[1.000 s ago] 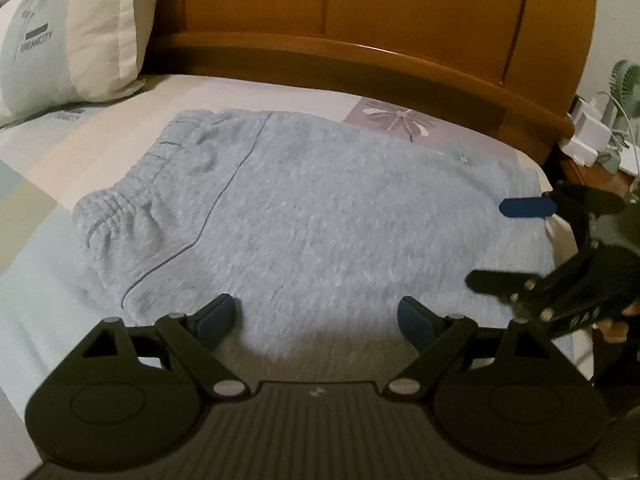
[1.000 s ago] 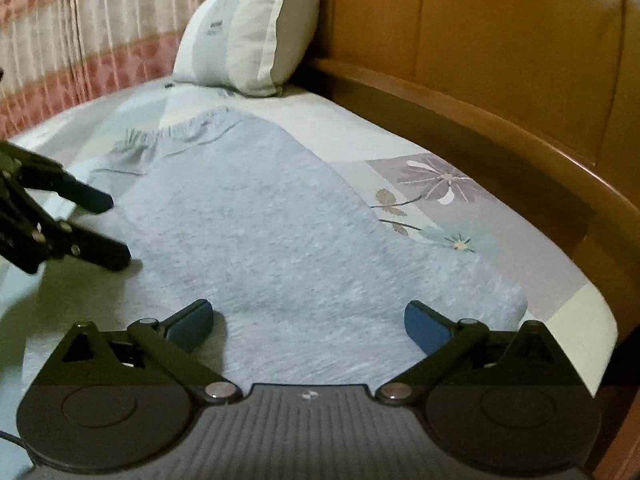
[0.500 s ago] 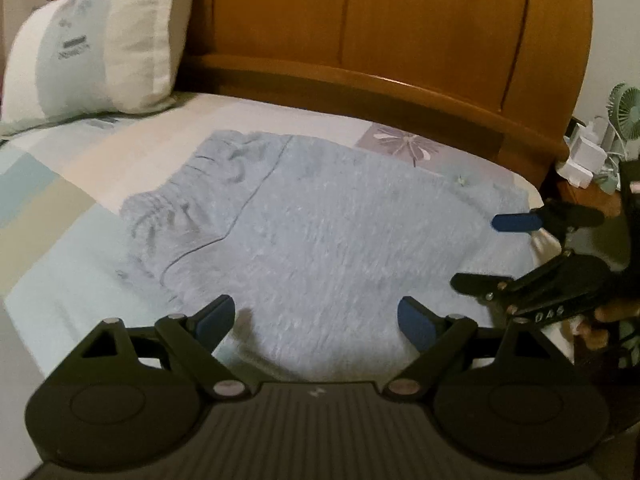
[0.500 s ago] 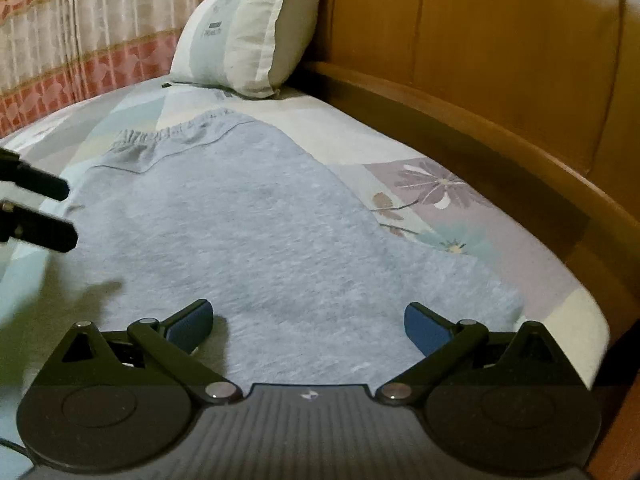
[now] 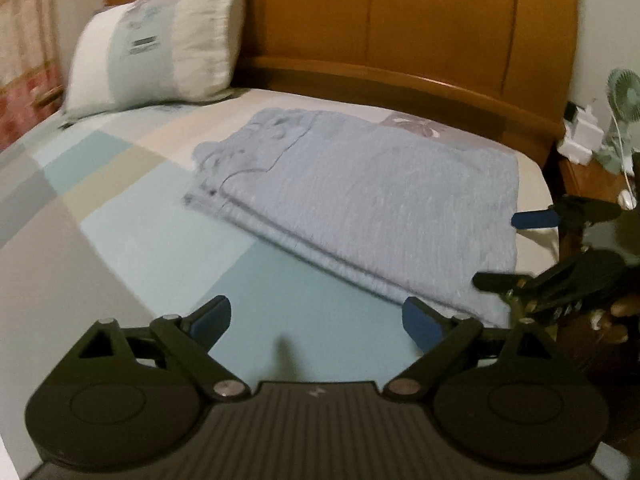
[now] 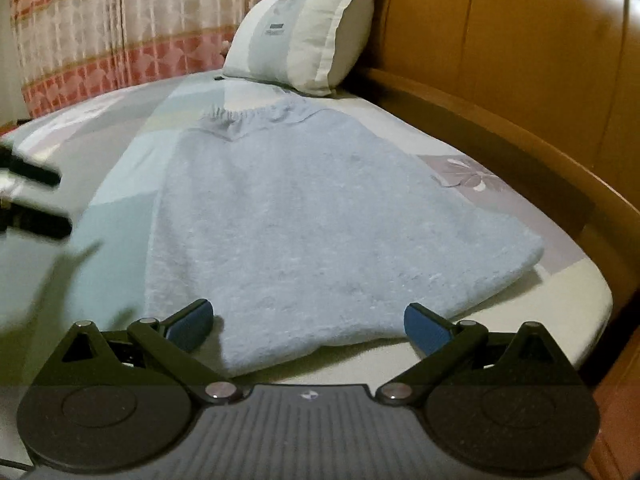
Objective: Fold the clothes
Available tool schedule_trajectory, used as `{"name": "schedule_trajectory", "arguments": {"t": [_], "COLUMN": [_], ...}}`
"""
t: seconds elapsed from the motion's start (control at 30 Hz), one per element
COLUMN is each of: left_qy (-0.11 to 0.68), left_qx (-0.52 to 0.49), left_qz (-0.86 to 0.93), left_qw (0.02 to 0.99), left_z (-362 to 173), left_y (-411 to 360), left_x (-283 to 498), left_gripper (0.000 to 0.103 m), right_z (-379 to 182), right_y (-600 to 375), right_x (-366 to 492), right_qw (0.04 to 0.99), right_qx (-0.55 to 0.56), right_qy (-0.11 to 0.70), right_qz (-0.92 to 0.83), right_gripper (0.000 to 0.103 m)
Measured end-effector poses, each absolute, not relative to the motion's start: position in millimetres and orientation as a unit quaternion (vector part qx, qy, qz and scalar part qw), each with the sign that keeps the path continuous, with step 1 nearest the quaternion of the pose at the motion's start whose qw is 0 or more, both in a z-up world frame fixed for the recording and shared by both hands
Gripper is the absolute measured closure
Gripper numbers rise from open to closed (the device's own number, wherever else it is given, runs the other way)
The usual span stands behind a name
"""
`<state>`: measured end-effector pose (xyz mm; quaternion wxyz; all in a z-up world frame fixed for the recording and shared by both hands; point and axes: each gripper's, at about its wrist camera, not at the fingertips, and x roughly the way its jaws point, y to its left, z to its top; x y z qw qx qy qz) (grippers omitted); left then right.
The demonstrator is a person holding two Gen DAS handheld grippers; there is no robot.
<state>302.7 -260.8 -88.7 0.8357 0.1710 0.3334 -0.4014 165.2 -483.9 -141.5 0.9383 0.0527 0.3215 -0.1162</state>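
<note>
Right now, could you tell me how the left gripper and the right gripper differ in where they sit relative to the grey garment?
The left gripper hangs over bare sheet, clear of the grey garment; the right gripper straddles its near end. The garment's long side faces the left gripper, its narrow end the right. Both are open and empty.

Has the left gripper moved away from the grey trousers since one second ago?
Yes. The left gripper has pulled back: it now hangs over bare bedsheet, beside the grey trousers.

my bed [image 5: 132, 216] with pillow [image 6: 304, 36], curved wooden headboard [image 5: 432, 28], patterned curtain [image 6: 100, 28], small fan [image 5: 624, 96] beside it.
</note>
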Motion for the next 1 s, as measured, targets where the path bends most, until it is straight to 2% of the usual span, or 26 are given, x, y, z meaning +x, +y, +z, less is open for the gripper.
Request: {"name": "schedule_trajectory", "arguments": {"t": [0.1,0.2,0.3,0.53,0.77,0.9,1.0], "left_qy": [0.332,0.331,0.331,0.32,0.322,0.327,0.325], "left_qx": [0.161,0.151,0.136,0.109,0.084,0.071,0.069], "left_qz": [-0.383,-0.367,-0.35,-0.305,-0.292,-0.286,-0.288], "left_qw": [0.847,0.856,0.866,0.89,0.897,0.898,0.898], "left_z": [-89,-88,-88,-85,-88,-92,-93], "left_y": [-250,-242,-231,-207,-183,-177,-174], "left_x": [291,285,283,281,283,286,285], "left_gripper": [0.01,0.009,0.009,0.009,0.008,0.008,0.008], "right_z": [-137,-156,-140,-94,-140,-123,-101], "right_y": [-473,-464,-462,-466,-481,-481,-479], "right_x": [164,174,175,256,348,359,365], "right_qw": [0.947,0.932,0.934,0.959,0.935,0.927,0.94], "right_qx": [0.042,0.025,0.029,-0.019,-0.02,-0.031,-0.05], "right_qy": [0.303,0.351,0.351,0.278,0.352,0.373,0.339], "right_qz": [-0.1,-0.084,-0.069,-0.046,-0.026,-0.002,-0.004], "right_gripper": [0.0,0.0,0.0,0.0,0.0,0.0,0.0]}}
